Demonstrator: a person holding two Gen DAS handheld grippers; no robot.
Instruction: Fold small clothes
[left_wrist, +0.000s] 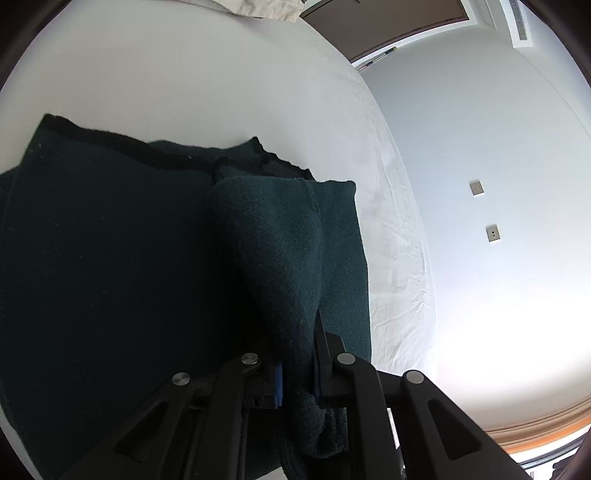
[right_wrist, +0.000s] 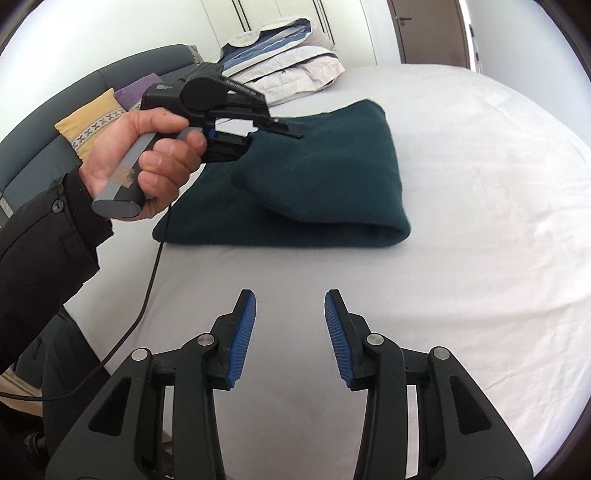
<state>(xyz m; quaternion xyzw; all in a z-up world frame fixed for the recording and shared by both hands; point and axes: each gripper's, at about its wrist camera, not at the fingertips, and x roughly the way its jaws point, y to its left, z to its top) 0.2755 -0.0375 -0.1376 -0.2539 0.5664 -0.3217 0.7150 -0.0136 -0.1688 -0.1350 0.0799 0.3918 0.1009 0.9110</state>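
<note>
A dark green knitted sweater (right_wrist: 332, 177) lies partly folded on the white bed sheet (right_wrist: 461, 258). My left gripper (left_wrist: 299, 373) is shut on a raised fold of the sweater (left_wrist: 280, 251) and holds it a little above the rest. In the right wrist view the left gripper (right_wrist: 273, 129) is held by a hand at the sweater's far left edge. My right gripper (right_wrist: 290, 328) is open and empty, over bare sheet in front of the sweater.
A pile of folded bedding (right_wrist: 288, 62) lies behind the sweater. A yellow cushion (right_wrist: 92, 118) and a purple cushion (right_wrist: 140, 88) lean on a grey headboard at the left. A black cable (right_wrist: 147, 288) hangs from the left gripper.
</note>
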